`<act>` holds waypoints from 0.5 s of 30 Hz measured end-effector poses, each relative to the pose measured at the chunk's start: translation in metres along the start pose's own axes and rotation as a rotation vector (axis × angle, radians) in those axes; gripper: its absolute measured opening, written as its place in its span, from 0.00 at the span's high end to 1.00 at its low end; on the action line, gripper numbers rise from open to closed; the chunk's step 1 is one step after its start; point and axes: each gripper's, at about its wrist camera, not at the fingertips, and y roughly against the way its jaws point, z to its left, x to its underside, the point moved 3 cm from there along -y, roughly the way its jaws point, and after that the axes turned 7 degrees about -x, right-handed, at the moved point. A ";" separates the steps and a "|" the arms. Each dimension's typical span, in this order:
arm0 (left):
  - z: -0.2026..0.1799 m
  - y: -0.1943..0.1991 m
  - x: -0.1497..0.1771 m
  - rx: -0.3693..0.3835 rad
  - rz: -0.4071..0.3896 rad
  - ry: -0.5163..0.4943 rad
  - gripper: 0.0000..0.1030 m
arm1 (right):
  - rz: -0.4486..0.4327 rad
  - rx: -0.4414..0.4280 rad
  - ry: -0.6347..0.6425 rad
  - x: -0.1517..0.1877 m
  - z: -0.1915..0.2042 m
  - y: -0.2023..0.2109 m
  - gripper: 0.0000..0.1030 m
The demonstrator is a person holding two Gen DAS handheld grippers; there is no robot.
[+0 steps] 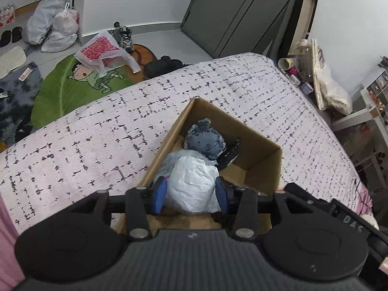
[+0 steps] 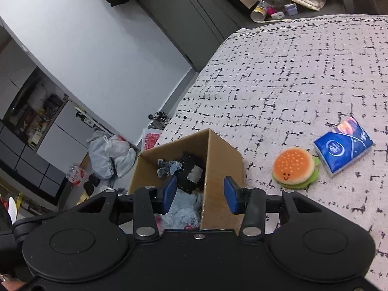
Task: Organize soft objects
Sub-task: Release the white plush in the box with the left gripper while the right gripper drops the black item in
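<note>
A cardboard box sits on the bed with a grey plush toy and a black soft item inside. My left gripper is shut on a white crumpled soft bundle and holds it over the box. In the right wrist view my right gripper is open and straddles the box's near wall, one finger inside, one outside. A burger plush and a blue tissue pack lie on the bed to the right of the box.
The bed has a white cover with black marks. On the floor to the left are a green cartoon rug, plastic bags and shoes. A cluttered side table stands at the right.
</note>
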 end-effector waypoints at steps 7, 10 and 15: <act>-0.005 0.002 -0.001 -0.026 0.004 -0.033 0.41 | -0.008 0.045 -0.002 -0.003 -0.005 0.022 0.57; -0.006 0.006 -0.001 -0.027 -0.014 -0.028 0.39 | -0.008 0.077 0.008 -0.009 -0.010 0.038 0.56; -0.016 0.012 0.001 -0.023 -0.034 -0.052 0.38 | -0.021 0.144 -0.004 -0.022 -0.026 0.063 0.55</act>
